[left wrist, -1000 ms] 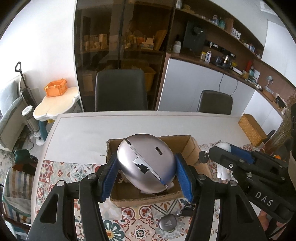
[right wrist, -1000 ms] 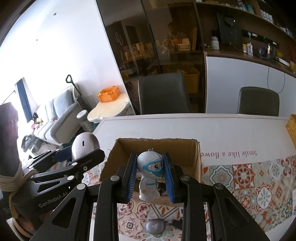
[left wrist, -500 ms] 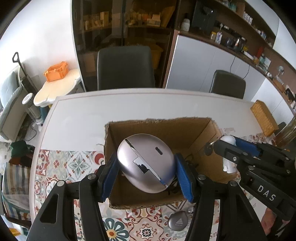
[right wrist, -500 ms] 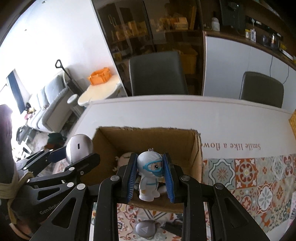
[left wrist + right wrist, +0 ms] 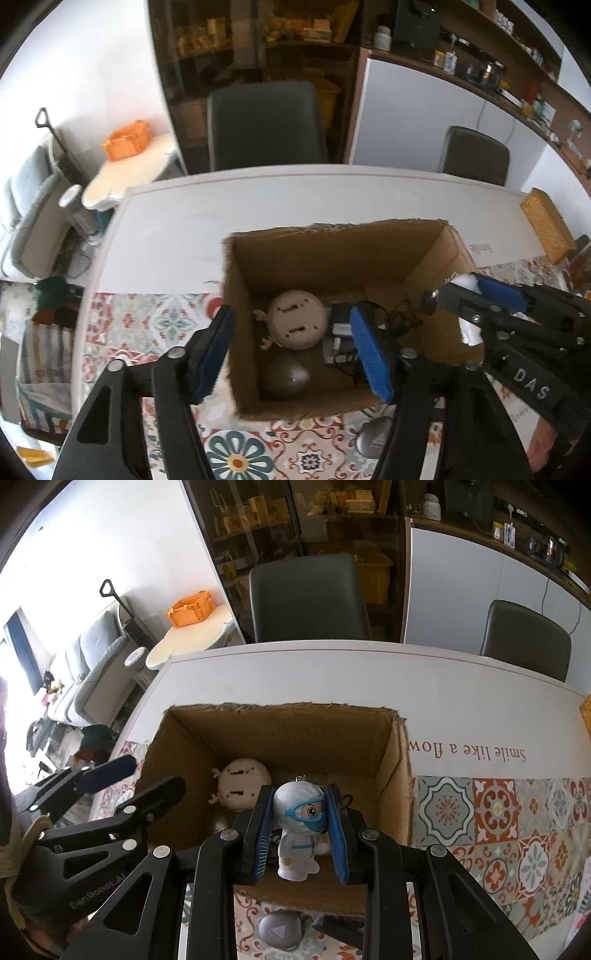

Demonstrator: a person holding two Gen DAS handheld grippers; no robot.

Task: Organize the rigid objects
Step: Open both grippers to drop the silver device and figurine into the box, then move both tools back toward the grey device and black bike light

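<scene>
An open cardboard box (image 5: 332,258) stands on the table. Over its left half my left gripper (image 5: 291,311) hangs with its jaws opening and nothing between the pads. Below it, on the box floor, lies the silver egg-shaped shell (image 5: 286,380). Beside it are a round beige toy with antlers (image 5: 297,325) and a black device with cables (image 5: 341,332). My right gripper (image 5: 300,790) is shut on a white figurine with blue goggles (image 5: 301,823), held upright over the near part of the box (image 5: 280,707). The left gripper (image 5: 158,771) shows at the box's left wall.
A grey disc with a triangle mark (image 5: 373,437) lies on the patterned tablecloth just in front of the box. A wicker box (image 5: 546,229) sits at the table's right edge. Two dark chairs (image 5: 266,125) stand behind the table.
The left gripper let go of the silver shell, which now lies in the box. Both grippers sank lower over the box; the right one still holds the figurine.
</scene>
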